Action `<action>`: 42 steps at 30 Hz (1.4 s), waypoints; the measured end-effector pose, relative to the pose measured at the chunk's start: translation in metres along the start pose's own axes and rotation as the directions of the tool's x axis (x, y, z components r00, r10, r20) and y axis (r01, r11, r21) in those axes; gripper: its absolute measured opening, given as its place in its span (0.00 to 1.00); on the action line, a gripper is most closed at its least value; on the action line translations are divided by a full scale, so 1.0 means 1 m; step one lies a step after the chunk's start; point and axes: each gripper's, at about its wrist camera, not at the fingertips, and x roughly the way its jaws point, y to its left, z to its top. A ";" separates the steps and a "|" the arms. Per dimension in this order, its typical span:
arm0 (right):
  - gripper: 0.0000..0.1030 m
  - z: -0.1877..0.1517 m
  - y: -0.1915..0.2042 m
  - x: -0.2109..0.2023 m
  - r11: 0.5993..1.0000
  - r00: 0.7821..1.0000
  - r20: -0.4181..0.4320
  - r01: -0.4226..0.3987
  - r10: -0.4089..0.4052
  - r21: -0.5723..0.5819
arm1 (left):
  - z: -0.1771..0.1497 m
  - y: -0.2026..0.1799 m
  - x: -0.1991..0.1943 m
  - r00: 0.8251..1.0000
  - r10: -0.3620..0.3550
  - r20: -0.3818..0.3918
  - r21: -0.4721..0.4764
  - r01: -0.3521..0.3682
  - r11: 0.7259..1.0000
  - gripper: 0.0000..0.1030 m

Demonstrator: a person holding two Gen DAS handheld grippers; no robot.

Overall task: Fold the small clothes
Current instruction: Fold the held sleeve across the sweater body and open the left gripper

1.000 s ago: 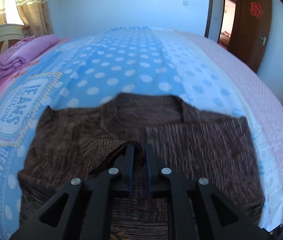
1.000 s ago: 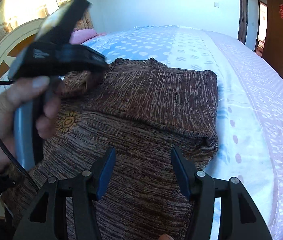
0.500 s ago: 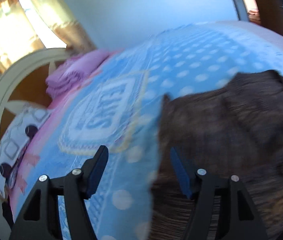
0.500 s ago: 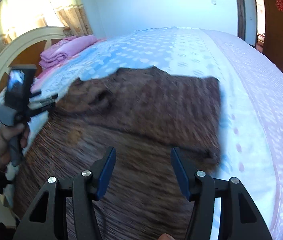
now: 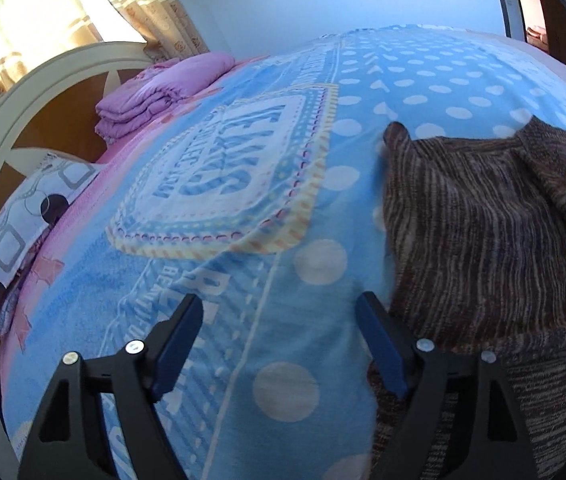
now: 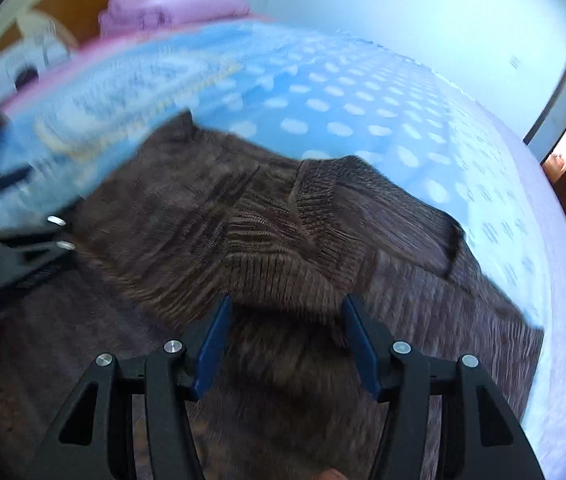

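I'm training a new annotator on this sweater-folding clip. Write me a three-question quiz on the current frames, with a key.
1. True or false: the left gripper is shut on the brown sweater.
2. What lies below the right gripper?
A. the pink folded quilt
B. the brown sweater
C. the patterned pillow
3. Fill in: the sweater lies on a blue blanket with white ____.

Key: 1 false, its jaws stand open over the blanket beside the sweater's edge. 2 B. 3 dots.
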 end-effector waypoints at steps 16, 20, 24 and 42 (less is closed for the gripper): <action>0.33 -0.048 -0.095 -0.040 0.860 0.952 0.074 -0.299 0.295 0.413 | -0.002 0.008 0.003 0.999 -0.041 -0.001 -0.053 0.041 0.998 0.85; 0.30 -0.051 -0.067 -0.023 0.900 0.965 0.018 -0.252 0.263 0.355 | -0.002 0.008 0.003 1.000 -0.023 0.001 -0.051 0.023 0.998 0.87; 0.05 -0.058 -0.067 -0.024 0.887 0.959 0.045 -0.277 0.281 0.369 | -0.003 0.012 0.003 1.000 -0.009 -0.008 -0.063 0.008 0.998 0.92; 0.54 -0.084 -0.074 -0.049 0.898 0.967 0.168 -0.242 0.192 0.367 | 0.040 0.015 -0.035 0.988 -0.120 0.096 -0.051 0.125 0.991 0.97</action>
